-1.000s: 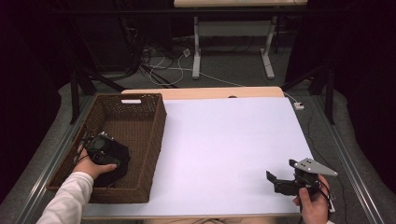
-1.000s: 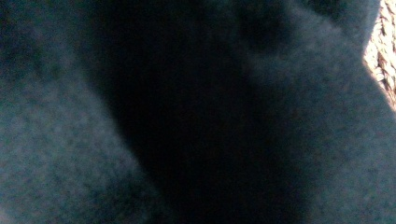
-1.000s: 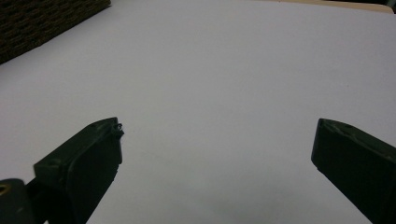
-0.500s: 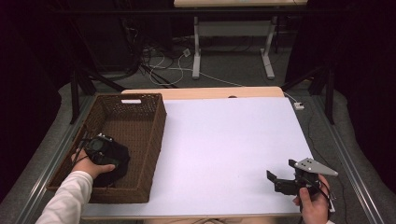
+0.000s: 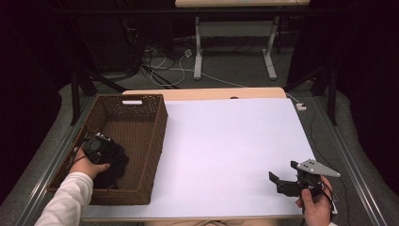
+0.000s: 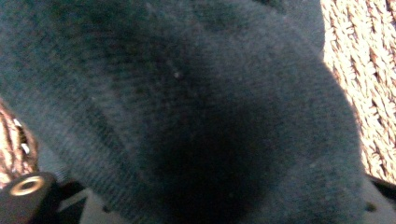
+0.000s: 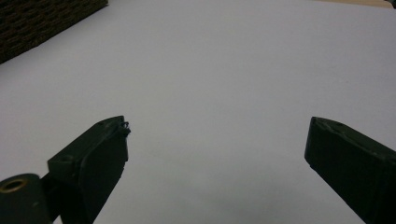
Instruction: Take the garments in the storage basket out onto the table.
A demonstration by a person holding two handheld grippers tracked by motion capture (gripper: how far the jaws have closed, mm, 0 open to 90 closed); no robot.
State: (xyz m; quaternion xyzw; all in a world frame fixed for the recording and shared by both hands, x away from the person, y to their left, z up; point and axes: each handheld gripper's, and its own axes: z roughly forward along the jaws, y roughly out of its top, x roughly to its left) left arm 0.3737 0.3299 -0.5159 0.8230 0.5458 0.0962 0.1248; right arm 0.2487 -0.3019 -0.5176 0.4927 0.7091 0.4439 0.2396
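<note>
Basket (image 5: pixel 153 141) with one dark garment (image 6: pixel 187 116)

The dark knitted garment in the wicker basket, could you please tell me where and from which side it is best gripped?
Grip a raised fold on top of the dark knitted garment, coming straight down from above: it lies bunched and soft in the wicker basket, whose walls block any sideways approach. The left gripper is already there, its jaws just closing.

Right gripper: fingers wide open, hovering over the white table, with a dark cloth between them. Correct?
Not quite. The right gripper is open over the white table, but nothing lies between its fingers, as the right gripper view shows. The dark cloth sits in the wicker basket by the left gripper.
</note>
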